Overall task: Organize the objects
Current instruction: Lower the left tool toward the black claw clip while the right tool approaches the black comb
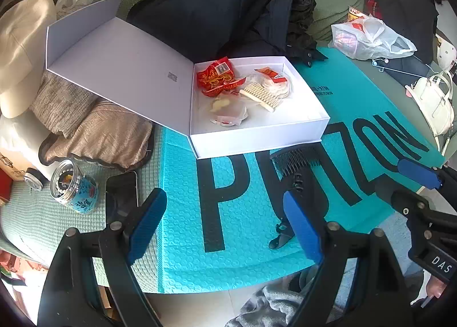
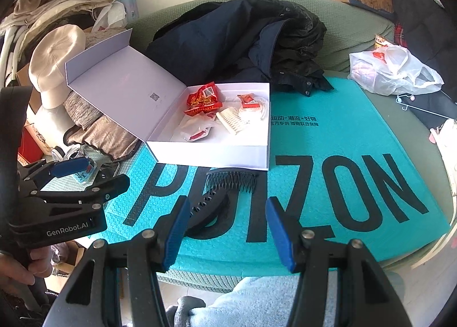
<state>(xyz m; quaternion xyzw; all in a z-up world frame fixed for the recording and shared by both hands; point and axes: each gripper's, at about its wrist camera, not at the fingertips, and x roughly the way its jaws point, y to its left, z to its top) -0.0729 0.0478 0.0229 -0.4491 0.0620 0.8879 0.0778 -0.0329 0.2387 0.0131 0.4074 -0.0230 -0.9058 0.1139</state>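
An open white box point(image 1: 257, 138) point(image 2: 211, 155) sits on a teal bubble mailer point(image 1: 242, 241) point(image 2: 342, 184). Inside lie red snack packets point(image 1: 217, 76) point(image 2: 202, 98), a cream comb point(image 1: 261, 96) point(image 2: 230, 120) and clear wrappers. A black comb point(image 1: 294, 160) point(image 2: 232, 180) and a black hair clip point(image 1: 288, 213) point(image 2: 208, 210) lie on the mailer just in front of the box. My left gripper point(image 1: 225, 224) is open and empty, the clip by its right finger. My right gripper point(image 2: 225, 232) is open and empty, just short of the clip; it also shows in the left wrist view point(image 1: 411, 184).
Dark jackets point(image 1: 228, 13) are piled behind the box. A clear plastic bag point(image 1: 368, 38) and a white handbag point(image 1: 434, 101) lie to the right. A jar point(image 1: 72, 187), a phone point(image 1: 121, 195), a cushion point(image 1: 100, 138) and a beige hat point(image 1: 20, 53) are to the left.
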